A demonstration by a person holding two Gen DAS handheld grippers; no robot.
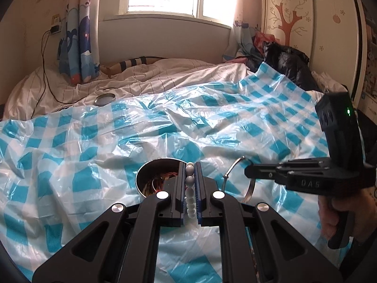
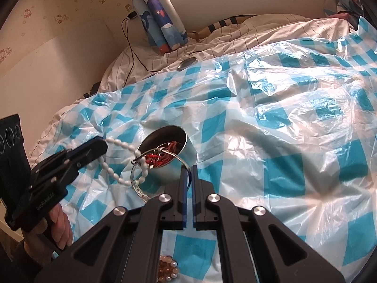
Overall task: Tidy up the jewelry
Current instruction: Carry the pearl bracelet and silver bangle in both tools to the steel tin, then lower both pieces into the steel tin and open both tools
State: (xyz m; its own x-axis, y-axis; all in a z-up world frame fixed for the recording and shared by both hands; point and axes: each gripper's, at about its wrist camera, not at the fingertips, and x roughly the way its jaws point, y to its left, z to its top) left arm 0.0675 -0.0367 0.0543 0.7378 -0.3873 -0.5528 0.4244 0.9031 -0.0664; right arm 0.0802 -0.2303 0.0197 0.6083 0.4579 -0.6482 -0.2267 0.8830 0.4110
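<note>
In the left wrist view my left gripper (image 1: 190,168) is shut on a white bead bracelet (image 1: 190,188), just right of an open metal tin (image 1: 141,176) holding red jewelry. To its right my right gripper (image 1: 247,172) is shut on a silver bangle (image 1: 250,188). The right wrist view shows the right gripper (image 2: 189,168) pinching the bangle (image 2: 137,189), which hangs in front of the tin (image 2: 169,173). The bead bracelet (image 2: 122,145) dangles from the left gripper (image 2: 103,146), and its loop passes in front of the bangle.
A blue-and-white checked plastic sheet (image 1: 212,122) covers the bed. The tin's round lid (image 1: 104,99) lies at the sheet's far edge. A cluster of pearly beads (image 2: 167,268) lies under my right gripper. A black bag (image 1: 287,63) sits at the far right, and a black cable (image 1: 44,70) hangs at the left.
</note>
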